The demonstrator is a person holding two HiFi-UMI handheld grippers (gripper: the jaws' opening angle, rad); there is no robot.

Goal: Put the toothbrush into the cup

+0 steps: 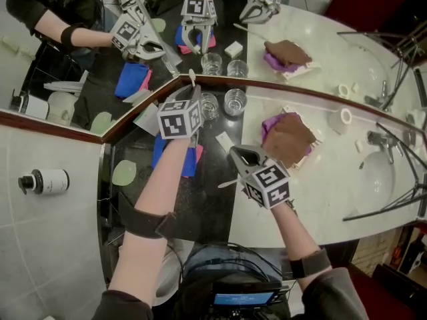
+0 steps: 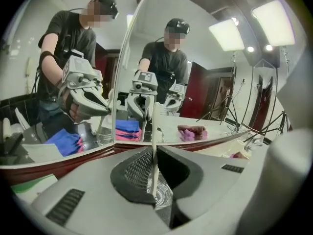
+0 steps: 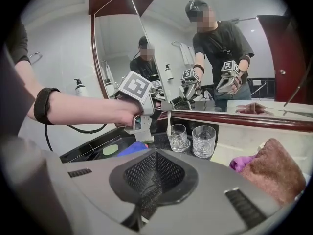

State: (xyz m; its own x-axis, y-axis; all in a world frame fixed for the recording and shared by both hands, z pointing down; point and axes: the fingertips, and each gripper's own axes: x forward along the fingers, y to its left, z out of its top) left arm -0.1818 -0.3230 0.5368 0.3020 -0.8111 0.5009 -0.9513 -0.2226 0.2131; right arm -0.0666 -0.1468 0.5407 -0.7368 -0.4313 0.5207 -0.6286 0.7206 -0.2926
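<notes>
- Your right tongs [image 3: 154, 180] sat clenched on nothing, low in the centre of the head view, over the desk [image 1: 320, 205].
- Your left tongs [image 2: 155, 160] gripped the toothbrush [image 2: 153, 126] upright, mid-frame.
- Its lower end hung at the left-hand cup [image 3: 178, 137], beside the mirror [image 1: 220, 19].

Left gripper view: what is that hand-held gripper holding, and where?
The toothbrush, pinched on its handle between the shut jaws of the left hand-held gripper.
</notes>
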